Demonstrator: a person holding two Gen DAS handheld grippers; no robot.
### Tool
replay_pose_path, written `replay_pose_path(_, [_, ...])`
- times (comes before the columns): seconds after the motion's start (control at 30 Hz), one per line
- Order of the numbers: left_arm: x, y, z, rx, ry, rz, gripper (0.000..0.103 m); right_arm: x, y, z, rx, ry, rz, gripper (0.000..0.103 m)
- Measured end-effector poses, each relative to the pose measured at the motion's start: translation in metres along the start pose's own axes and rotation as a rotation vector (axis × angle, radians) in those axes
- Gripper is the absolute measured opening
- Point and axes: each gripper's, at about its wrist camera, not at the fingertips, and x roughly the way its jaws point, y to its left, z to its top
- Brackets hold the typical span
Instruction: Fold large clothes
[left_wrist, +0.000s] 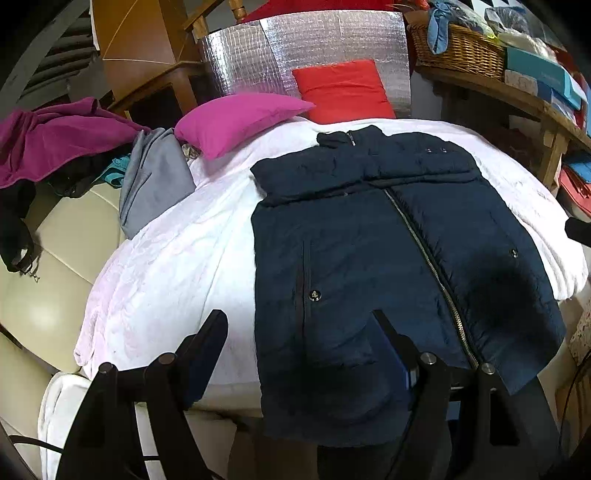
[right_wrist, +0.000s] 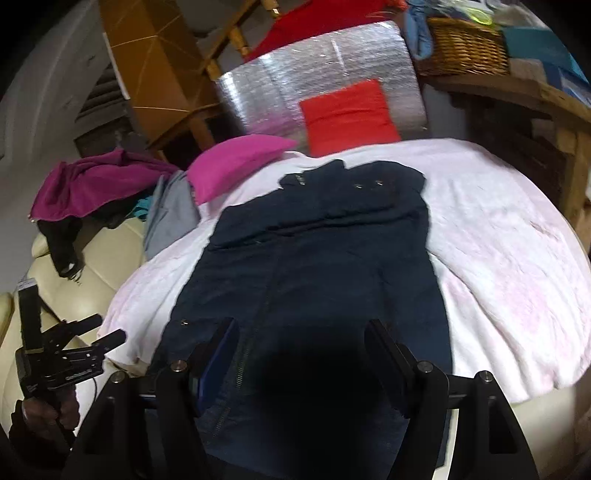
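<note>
- Nearest: left gripper (left_wrist: 299, 332), jaws apart, nothing between them; it hangs above the near hem of the jacket (left_wrist: 388, 258), clear of the cloth.
- Right gripper (right_wrist: 299, 339) likewise apart and empty, over the near middle of the jacket, casting a dark shadow on it.
- Jacket: dark blue, padded, zipped shut, lying front-up on the white blanket (left_wrist: 166, 258), collar at the far end. The sleeves look folded across the chest. The near hem hangs over the near edge of the blanket.
- Judgement: the lengthwise fold, hem up to collar, is probably next and not yet begun.
- Risk: padded cloth is thick and springy. A shallow pinch at the hem could catch only the top layer, so the front lifts and the back stays down.
- Risk: the overhanging hem may pull the whole jacket toward the near edge if one corner is lifted alone. Both corners should rise together.
- Risk: the folded sleeves sit loose. A quick drag of the hem over them could push them out of place.
- Risk: the blanket is soft and wrinkled, so jaws closing low could pinch it along with the jacket.
- Far left, the pink cushion (left_wrist: 240, 118) and grey cloth (left_wrist: 155, 181) lie near the jacket's shoulder but apart from it. The red cushion (left_wrist: 343, 88) stands beyond the collar. None blocks the fold, though a fold carried too far could crowd the red cushion.
</note>
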Motion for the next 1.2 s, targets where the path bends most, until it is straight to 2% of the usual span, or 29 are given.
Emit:
replay_pose_path(0.23, [0.016, 0.000, 0.008, -0.006, 0.020, 0.004, 0.078, 0.024, 0.012, 0.011, -0.032, 0.027, 0.011, 0.074])
replay_pose_path(0.47, [0.045, 0.006, 0.032, -0.005, 0.030, 0.007, 0.078, 0.063, 0.009, 0.041, -0.045, 0.041, 0.017, 0.074])
replay_pose_path(0.63, [0.098, 0.037, 0.074, -0.104, 0.101, -0.060, 0.078, 0.109, -0.024, 0.076, 0.050, 0.072, 0.028, 0.073])
replay_pose_path(0.7, [0.122, 0.045, 0.094, -0.145, 0.112, -0.058, 0.078, 0.131, -0.042, 0.094, 0.088, 0.069, 0.015, 0.067])
replay_pose_path(0.77, [0.149, 0.054, 0.114, -0.177, 0.128, -0.047, 0.078, 0.153, -0.059, 0.110, 0.116, 0.076, 0.008, 0.057])
replay_pose_path(0.97, [0.223, 0.078, 0.151, -0.306, 0.202, -0.084, 0.077, 0.209, -0.121, 0.145, 0.266, 0.064, -0.072, 0.056])
replay_pose_path(1.1, [0.256, 0.085, 0.160, -0.350, 0.209, -0.093, 0.056, 0.228, -0.156, 0.156, 0.379, 0.021, -0.088, 0.057])
replay_pose_path(1.2, [0.281, 0.087, 0.165, -0.383, 0.242, -0.101, 0.055, 0.255, -0.168, 0.162, 0.422, 0.082, -0.051, 0.063])
